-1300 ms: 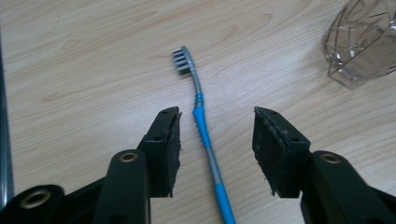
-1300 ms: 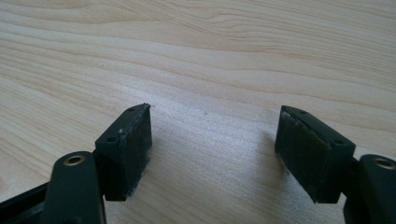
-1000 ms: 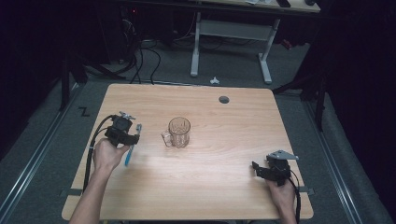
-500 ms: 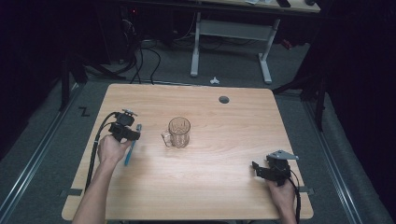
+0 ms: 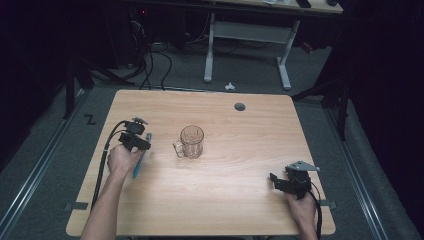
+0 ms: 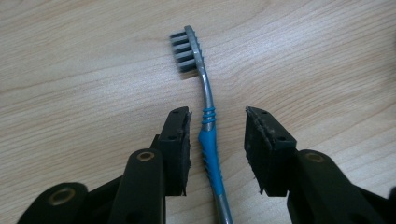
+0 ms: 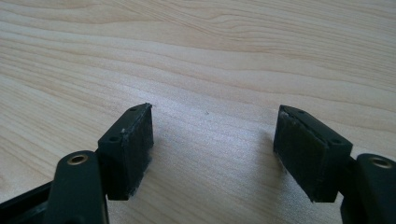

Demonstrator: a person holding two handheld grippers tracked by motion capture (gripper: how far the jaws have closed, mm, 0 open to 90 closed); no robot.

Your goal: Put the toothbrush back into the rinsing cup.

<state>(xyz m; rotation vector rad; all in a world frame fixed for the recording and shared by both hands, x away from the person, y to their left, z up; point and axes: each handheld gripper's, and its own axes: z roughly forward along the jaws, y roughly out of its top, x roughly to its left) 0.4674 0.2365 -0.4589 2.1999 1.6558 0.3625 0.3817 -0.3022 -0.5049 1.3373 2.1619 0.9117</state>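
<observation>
A toothbrush [image 6: 209, 148] with a blue and grey handle and grey bristles lies flat on the wooden table [image 5: 240, 145]. In the high view the toothbrush [image 5: 138, 166] is at the left, beside a person's left hand. My left gripper [image 6: 218, 122] is open, its jaws on either side of the handle's blue grip and apart from it. From above, the left gripper [image 5: 140, 144] sits over the brush's upper half. A clear glass mug [image 5: 191, 141] stands upright near the table's middle. My right gripper [image 5: 275, 180] rests open near the front right corner, and the right gripper [image 7: 212, 127] has bare wood between its jaws.
A dark round grommet [image 5: 240, 106] sits in the table's far edge. Beyond the table are a white desk frame [image 5: 247, 35] and floor cables [image 5: 150, 60]. Black cables trail from both grippers along the forearms.
The left hand and its gripper have shifted slightly over the toothbrush. The right gripper, the mug and the toothbrush have stayed put.
</observation>
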